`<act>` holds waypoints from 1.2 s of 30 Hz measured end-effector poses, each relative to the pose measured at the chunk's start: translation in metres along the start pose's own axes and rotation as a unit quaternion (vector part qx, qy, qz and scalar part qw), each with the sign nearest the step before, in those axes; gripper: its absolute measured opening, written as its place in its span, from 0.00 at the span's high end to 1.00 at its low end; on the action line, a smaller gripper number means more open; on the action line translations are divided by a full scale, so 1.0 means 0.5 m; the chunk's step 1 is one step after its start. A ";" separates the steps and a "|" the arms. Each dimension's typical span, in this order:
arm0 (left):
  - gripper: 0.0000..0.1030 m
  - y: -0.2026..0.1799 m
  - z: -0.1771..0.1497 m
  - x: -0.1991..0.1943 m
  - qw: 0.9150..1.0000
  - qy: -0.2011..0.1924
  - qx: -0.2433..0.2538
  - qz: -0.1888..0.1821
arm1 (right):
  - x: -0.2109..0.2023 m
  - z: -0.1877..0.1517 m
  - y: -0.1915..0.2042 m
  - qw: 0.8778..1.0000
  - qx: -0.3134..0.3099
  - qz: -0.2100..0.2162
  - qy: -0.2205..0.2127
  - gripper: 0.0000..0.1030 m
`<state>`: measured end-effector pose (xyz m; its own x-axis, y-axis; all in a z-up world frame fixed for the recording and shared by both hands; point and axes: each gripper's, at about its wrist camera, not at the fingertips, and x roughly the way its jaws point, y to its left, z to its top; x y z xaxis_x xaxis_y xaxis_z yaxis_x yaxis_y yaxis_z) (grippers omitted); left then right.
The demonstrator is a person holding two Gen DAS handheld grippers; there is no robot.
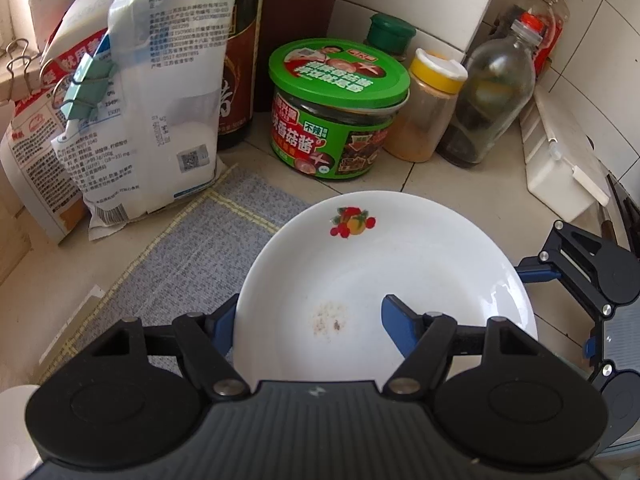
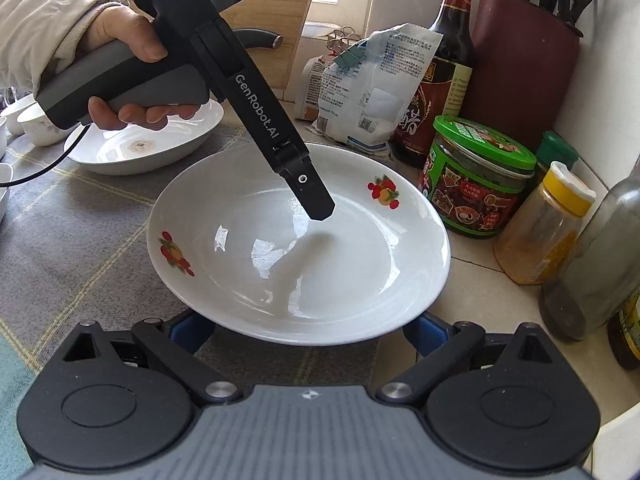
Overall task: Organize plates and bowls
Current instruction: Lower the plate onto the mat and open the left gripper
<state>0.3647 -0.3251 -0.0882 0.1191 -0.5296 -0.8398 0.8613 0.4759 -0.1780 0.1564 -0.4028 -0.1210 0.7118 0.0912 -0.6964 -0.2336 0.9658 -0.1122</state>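
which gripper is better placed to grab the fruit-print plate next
Left, probably. The left gripper is open with one finger inside the fruit-print plate and one outside its rim, so it only needs to close. The right gripper is open, low by the near rim.

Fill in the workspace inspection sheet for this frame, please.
Surface: tiled counter, partly covered by a grey woven mat.
Job's things: fruit-print plate with specks in it; second white plate, stained at its centre; small white cups.
Clutter: green-lidded sauce jar, yellow-capped spice jar, clipped bags, dark sauce bottle, knife block.
Grippers: left gripper open, straddling the fruit-print plate's rim; right gripper open at its near rim.
Cables: black cable from the left handle.
Surroundings: white tiled wall.
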 end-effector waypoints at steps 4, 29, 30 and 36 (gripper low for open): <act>0.30 0.000 -0.002 0.002 1.000 -0.001 0.001 0.002 | 0.002 -0.002 0.000 1.000 0.002 -0.003 0.000 0.01; 0.11 -0.160 -0.123 -0.280 0.991 -0.111 -0.014 0.079 | -0.141 0.001 0.068 0.999 0.036 0.007 -0.035 0.00; 0.11 -0.171 -0.134 -0.290 0.990 -0.115 -0.015 0.084 | -0.151 0.001 0.079 0.999 0.031 0.002 -0.039 0.00; 0.09 -0.256 -0.235 -0.357 0.983 -0.142 -0.036 0.112 | -0.204 -0.002 0.141 0.999 0.019 -0.002 -0.038 0.00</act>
<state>0.1752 -0.2089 0.0242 0.4435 -0.5765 -0.6863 0.7624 0.6452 -0.0493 0.0665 -0.3444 -0.0587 0.7609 0.1048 -0.6403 -0.2065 0.9747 -0.0858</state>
